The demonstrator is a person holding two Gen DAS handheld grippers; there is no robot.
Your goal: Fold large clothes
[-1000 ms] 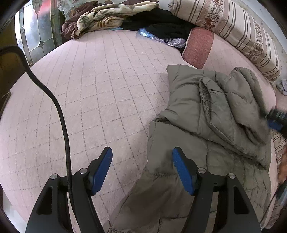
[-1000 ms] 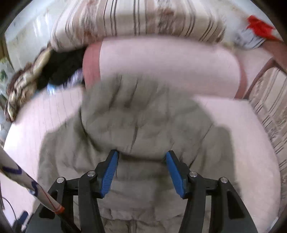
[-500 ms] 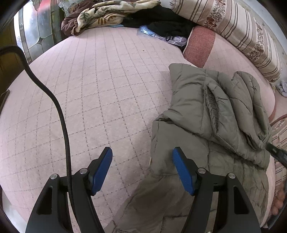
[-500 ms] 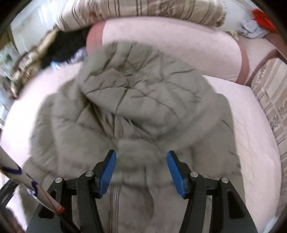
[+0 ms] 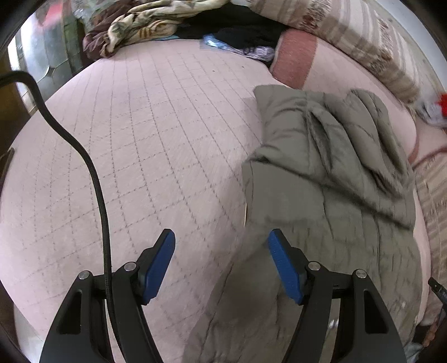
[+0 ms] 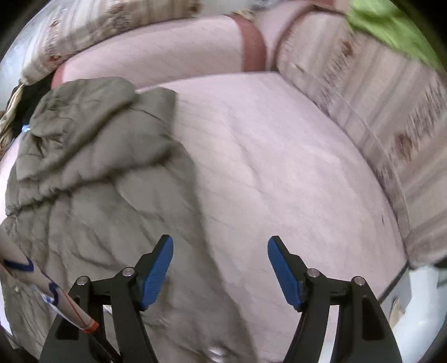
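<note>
A grey-green quilted puffer jacket (image 5: 329, 178) lies on the pink quilted bed (image 5: 145, 145), its hood folded down over the body. My left gripper (image 5: 222, 265) hovers open over the jacket's left edge, its right pad (image 5: 283, 269) above the fabric and nothing between the jaws. In the right wrist view the jacket (image 6: 92, 173) fills the left side. My right gripper (image 6: 220, 268) hangs over the jacket's right edge and bare bed (image 6: 279, 167); its jaws are opening, with nothing gripped.
Crumpled blankets and dark clothes (image 5: 156, 25) pile up at the bed's far end. Striped bolster cushions (image 6: 371, 106) line the back and right side. A black cable (image 5: 92, 167) hangs in front of the left camera. A green cloth (image 6: 391, 28) lies top right.
The right gripper swept from over the hood to the jacket's right edge and widened its jaws, leaving the hood lying folded down. The left gripper shifted slightly; its opening is unchanged.
</note>
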